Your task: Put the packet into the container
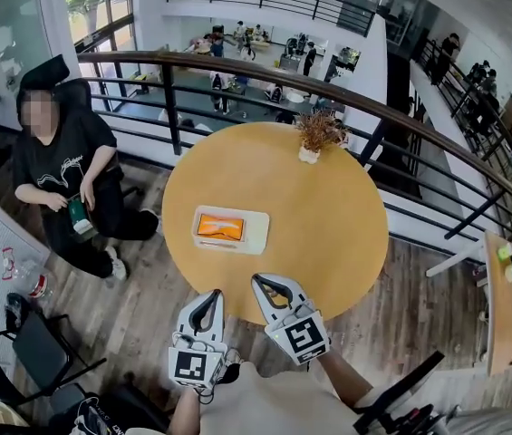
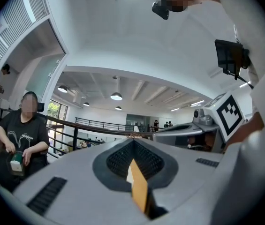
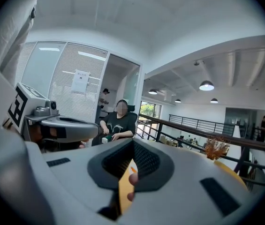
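An orange packet [image 1: 220, 227] lies flat inside a white rectangular container [image 1: 254, 236] near the middle of the round yellow table [image 1: 328, 234]. Both grippers hover side by side at the table's near edge, short of the container. The left gripper [image 1: 212, 294] has its jaws together with nothing between them. The right gripper [image 1: 257, 280] is likewise shut and empty. In the left gripper view the closed left gripper [image 2: 133, 142] points level, with only a yellow sliver of table showing through the slit. The right gripper view shows the right gripper [image 3: 133, 145] the same way.
A small pot of dried flowers [image 1: 314, 136] stands at the table's far edge. A curved black railing [image 1: 237, 62] runs behind the table above a drop. A person [image 1: 65, 166] sits at the left. A black chair [image 1: 38, 352] stands at the near left; a second table [image 1: 509, 297] is at the right.
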### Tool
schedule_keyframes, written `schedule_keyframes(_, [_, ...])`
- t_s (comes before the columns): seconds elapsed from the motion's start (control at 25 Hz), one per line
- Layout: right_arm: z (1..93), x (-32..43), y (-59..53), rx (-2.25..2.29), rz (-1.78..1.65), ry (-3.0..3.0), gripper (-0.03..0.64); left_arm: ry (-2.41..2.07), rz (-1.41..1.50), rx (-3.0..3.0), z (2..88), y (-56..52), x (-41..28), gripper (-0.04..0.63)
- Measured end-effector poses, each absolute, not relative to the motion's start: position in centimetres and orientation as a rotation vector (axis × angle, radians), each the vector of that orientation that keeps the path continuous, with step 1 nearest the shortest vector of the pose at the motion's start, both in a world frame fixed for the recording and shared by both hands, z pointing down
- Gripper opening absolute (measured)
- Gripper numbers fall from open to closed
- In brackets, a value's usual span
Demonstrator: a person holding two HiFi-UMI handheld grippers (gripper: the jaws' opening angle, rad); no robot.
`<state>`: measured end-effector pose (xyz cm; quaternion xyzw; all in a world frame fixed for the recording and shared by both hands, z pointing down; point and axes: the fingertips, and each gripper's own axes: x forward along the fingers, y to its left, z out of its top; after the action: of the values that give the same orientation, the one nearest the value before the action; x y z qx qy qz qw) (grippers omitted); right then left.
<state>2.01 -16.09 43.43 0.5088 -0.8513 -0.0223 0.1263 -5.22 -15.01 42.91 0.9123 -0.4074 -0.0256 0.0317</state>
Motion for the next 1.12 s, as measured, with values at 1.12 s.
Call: schedule_keyframes(1.12, [45.0, 5.5, 1.9, 1.613, -0.11, -2.471, 0.003, -1.238, 0.021, 2.889, 43.7, 2.4, -1.0, 0.005])
